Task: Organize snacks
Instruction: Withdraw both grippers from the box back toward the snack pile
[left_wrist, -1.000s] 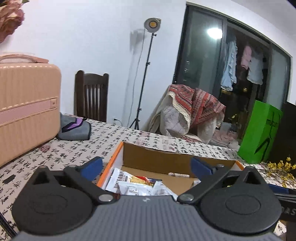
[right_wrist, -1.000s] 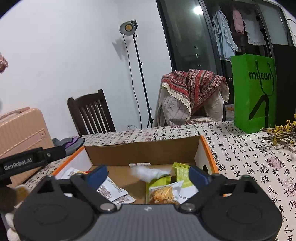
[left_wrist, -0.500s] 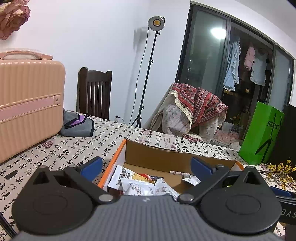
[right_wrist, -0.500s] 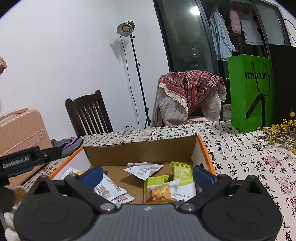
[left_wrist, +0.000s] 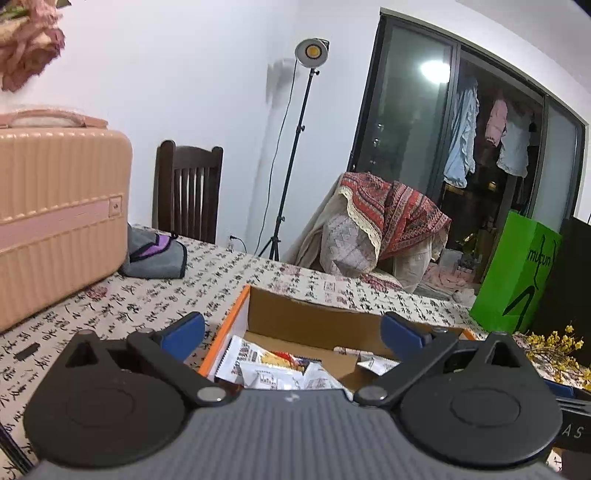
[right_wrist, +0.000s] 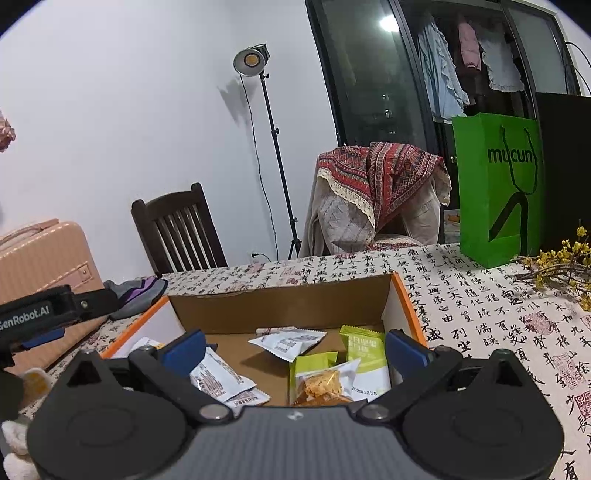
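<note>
I am holding both claws spread and empty, left claw (left_wrist: 291, 332) and right claw (right_wrist: 293, 347), over the box (right_wrist: 280, 304); the white packet (right_wrist: 288, 340) just dropped is now lying inside it.

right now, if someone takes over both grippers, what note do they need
Left gripper: open, empty, over the near left end of the box.
Right gripper: open, empty, over the near right part of the box.
Snacks in the box: white packets at the left, one white packet mid-floor, green packets and a clear-fronted cracker pack at the right.
Done: every snack in view lies in the box, loosely, some overlapping.
Left: tidy them if needed; no loose snack shows on the tablecloth, but the near table is hidden behind the grippers.
</note>
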